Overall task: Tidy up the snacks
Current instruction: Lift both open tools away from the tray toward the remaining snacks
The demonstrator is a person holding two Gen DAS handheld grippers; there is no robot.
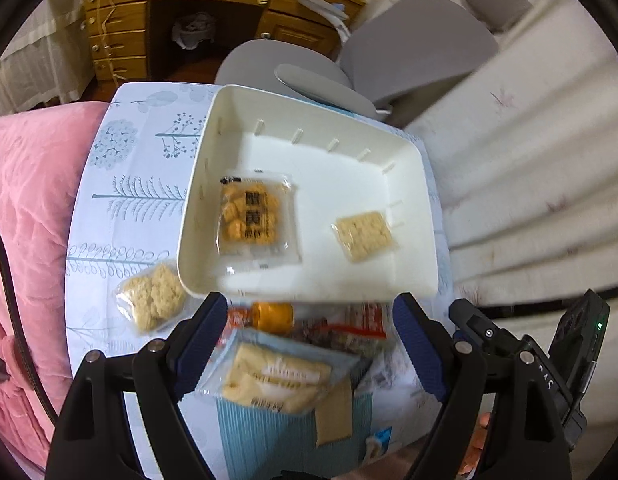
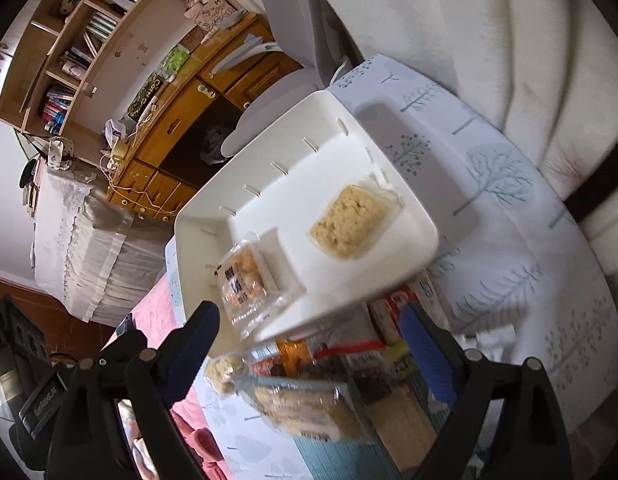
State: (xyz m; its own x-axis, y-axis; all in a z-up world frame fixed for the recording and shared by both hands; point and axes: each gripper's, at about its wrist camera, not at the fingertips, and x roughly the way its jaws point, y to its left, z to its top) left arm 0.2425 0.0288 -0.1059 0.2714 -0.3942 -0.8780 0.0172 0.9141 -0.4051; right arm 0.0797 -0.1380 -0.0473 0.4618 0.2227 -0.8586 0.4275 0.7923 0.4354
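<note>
Seen in the left wrist view from left to right: pink blanket point(image 1: 29, 240) at 9 o'clock; next, desk point(image 1: 141, 184) with tree-print cloth; on it, at 8 o'clock, clear pack of pale puffed snacks point(image 1: 153, 298) just beside the white tray point(image 1: 229, 108). Inside the tray, orange cracker packet point(image 1: 255, 214) toward the left wall, pale square snack point(image 1: 365, 234) toward the right wall, well apart. At 6 o'clock, pile of snack packets point(image 1: 277, 376) in front of the tray. Left tool point(image 1: 309, 344) above this pile, blue pads wide apart, nothing clamped. At 4 o'clock, right tool point(image 2: 309, 344) also spread apart and empty, hovering over the same pile, near the tray's front edge.
</note>
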